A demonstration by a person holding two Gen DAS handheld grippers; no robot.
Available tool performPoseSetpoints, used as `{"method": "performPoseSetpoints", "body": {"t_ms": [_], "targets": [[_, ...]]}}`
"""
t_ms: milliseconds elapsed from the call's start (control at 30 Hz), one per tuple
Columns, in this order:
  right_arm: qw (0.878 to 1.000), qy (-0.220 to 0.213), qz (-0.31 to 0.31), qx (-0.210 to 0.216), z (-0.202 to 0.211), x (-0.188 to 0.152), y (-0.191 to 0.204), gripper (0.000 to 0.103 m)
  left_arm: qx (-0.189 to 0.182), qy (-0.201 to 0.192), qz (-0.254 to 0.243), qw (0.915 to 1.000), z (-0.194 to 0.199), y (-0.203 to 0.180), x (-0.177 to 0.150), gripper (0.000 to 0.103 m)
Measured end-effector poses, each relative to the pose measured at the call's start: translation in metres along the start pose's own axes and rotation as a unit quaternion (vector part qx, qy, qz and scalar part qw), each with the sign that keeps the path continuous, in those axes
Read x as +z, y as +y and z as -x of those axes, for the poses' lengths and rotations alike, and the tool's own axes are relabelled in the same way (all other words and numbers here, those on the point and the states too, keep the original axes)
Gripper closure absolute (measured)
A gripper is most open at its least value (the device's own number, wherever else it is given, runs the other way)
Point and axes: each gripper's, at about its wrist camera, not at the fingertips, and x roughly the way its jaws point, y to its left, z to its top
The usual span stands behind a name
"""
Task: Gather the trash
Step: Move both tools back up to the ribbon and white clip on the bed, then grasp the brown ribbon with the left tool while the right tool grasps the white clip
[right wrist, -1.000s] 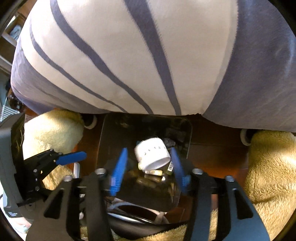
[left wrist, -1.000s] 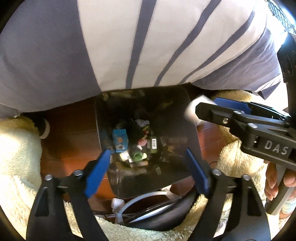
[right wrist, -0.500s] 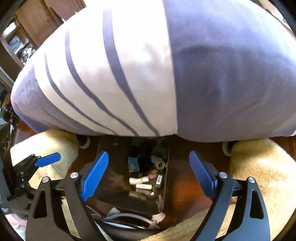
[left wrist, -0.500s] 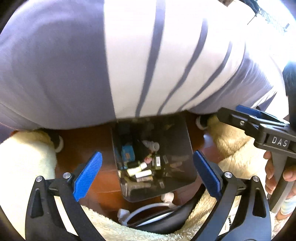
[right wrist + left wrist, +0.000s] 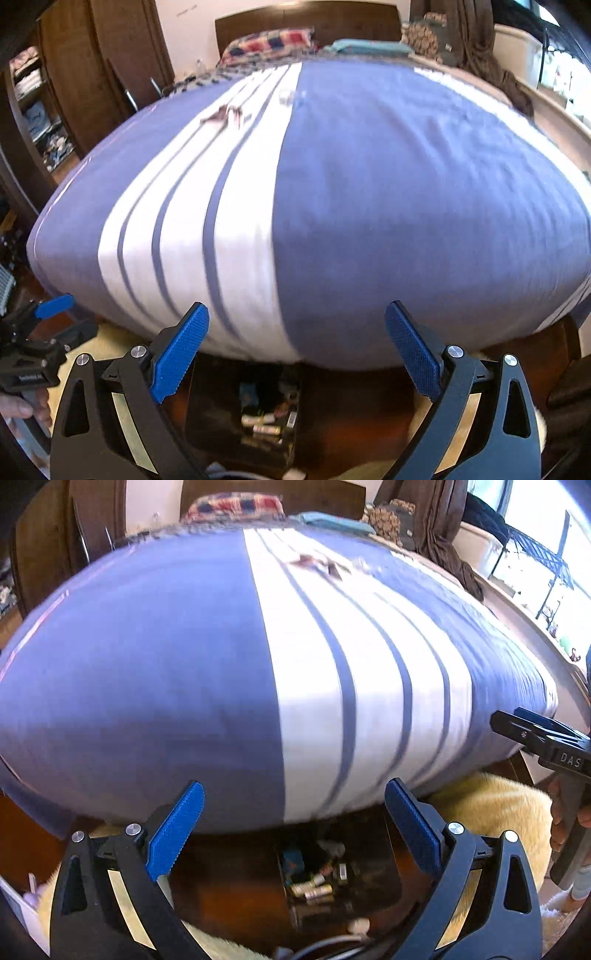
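Brownish scraps of trash (image 5: 317, 565) are lying far up the bed (image 5: 147, 672), on the white stripes of the cover, with a paler crumpled bit (image 5: 286, 96) just beside them toward the blue panel. Motion blur is keeping the count loose: I am reading roughly 2 or 3 brown scraps and 1 pale piece, and cannot tell closer.

Below the foot of the bed, the dark bin (image 5: 332, 878) is sitting on the wood floor between the fleecy cream rugs (image 5: 491, 805), already holding a blue packet, several small pale tubes and a barcoded item; 1 bin, 2 rug patches.

Both tools are empty. The left gripper (image 5: 293, 834) is standing wide, nothing between its 2 blue pads (image 5: 177, 827). The right gripper (image 5: 297, 354) is spread just as wide, its pads (image 5: 183, 350) bare too.

The step in hand looks like a reach toward the remaining scraps. Doing it well probably means sending 1 gripper across the cover with its jaws already wide, coming down over the nearest brown scrap without pinching the fabric, and closing gently, since such scraps are likely thin and light. The other gripper is best kept low near the bin, clear of the path.
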Motion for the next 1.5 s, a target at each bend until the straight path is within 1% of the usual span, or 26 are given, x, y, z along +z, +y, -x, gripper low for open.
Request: {"method": "performPoseSetpoints", "body": {"t_ms": [133,367,567,767,833,933,1000,1033,1133,1167,1267,1300,1333,1367,1433,1500], "targets": [[1.000,-0.016,0.003,-0.009,0.000,0.025,-0.002,0.007,0.007,-0.015,-0.006,0.9998,0.000,0.000,0.027,0.010],[0.999,-0.025,0.005,-0.021,-0.021,0.071,-0.009,0.007,0.010,-0.023,-0.024,0.9994,-0.024,-0.006,0.079,0.010],[0.999,-0.020,0.003,-0.036,-0.054,0.112,-0.018,0.007,0.002,-0.023,-0.029,0.9993,-0.060,-0.019,0.121,0.010],[0.998,-0.025,-0.002,-0.057,-0.081,0.147,-0.026,0.007,-0.006,-0.020,-0.043,0.9989,-0.098,-0.036,0.168,0.010],[0.998,-0.028,-0.009,-0.060,-0.088,0.156,-0.029,0.007,-0.005,-0.025,-0.042,0.9988,-0.109,-0.039,0.181,0.013],[0.998,-0.030,-0.014,-0.060,-0.099,0.171,-0.033,0.007,-0.016,-0.029,-0.034,0.9989,-0.121,-0.042,0.201,0.017],[0.998,-0.031,-0.012,-0.060,-0.105,0.179,-0.033,0.010,-0.019,-0.029,-0.032,0.9989,-0.128,-0.045,0.211,0.020],[0.998,-0.031,-0.011,-0.059,-0.108,0.184,-0.032,0.013,-0.020,-0.029,-0.029,0.9990,-0.134,-0.046,0.219,0.023],[0.998,-0.033,-0.013,-0.052,-0.114,0.192,-0.033,0.017,-0.016,-0.024,-0.027,0.9992,-0.147,-0.046,0.234,0.030],[0.998,-0.034,-0.014,-0.051,-0.115,0.194,-0.032,0.019,-0.014,-0.020,-0.026,0.9994,-0.153,-0.047,0.239,0.031],[0.998,-0.034,-0.014,-0.046,-0.120,0.202,-0.031,0.021,-0.008,-0.004,-0.024,0.9997,-0.168,-0.045,0.248,0.040],[0.998,-0.034,-0.011,-0.044,-0.122,0.205,-0.029,0.021,-0.007,0.003,-0.025,0.9997,-0.174,-0.043,0.251,0.049],[0.999,-0.033,-0.009,-0.042,-0.124,0.206,-0.027,0.022,-0.003,0.006,-0.028,0.9996,-0.177,-0.042,0.252,0.061],[0.999,-0.033,-0.006,-0.040,-0.126,0.208,-0.024,0.023,0.002,0.005,-0.030,0.9995,-0.178,-0.040,0.253,0.069],[0.999,-0.032,0.001,-0.034,-0.132,0.214,-0.018,0.024,0.006,0.003,-0.026,0.9996,-0.178,-0.033,0.256,0.100],[0.999,-0.030,0.005,-0.028,-0.139,0.219,-0.012,0.024,0.005,0.003,-0.026,0.9996,-0.177,-0.026,0.256,0.102]]}}
